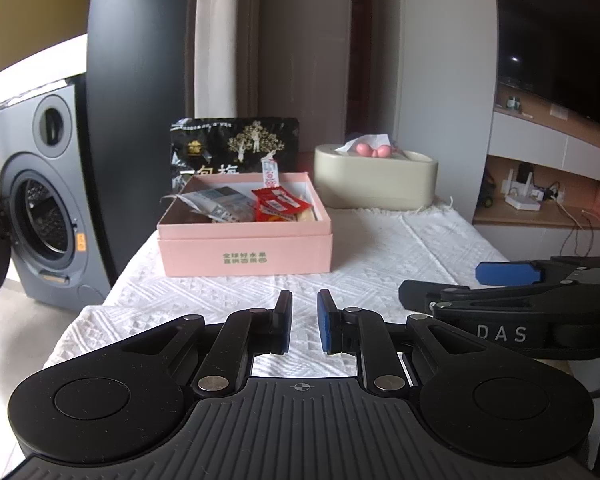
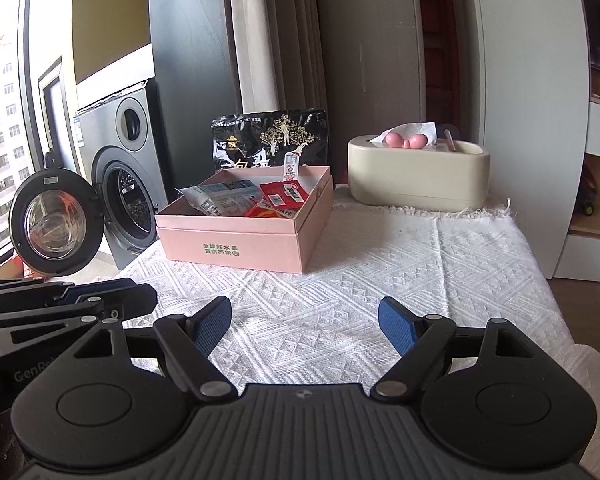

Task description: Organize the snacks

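Black snack bag [image 1: 236,146] half behind box [image 1: 246,254]

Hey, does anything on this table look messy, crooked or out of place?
Mostly tidy. The snack packets lie jumbled in the open pink box, one white packet's end poking over the left rim. A big black bag stands behind the box, not in it. Off the table, the washing machine door hangs open.
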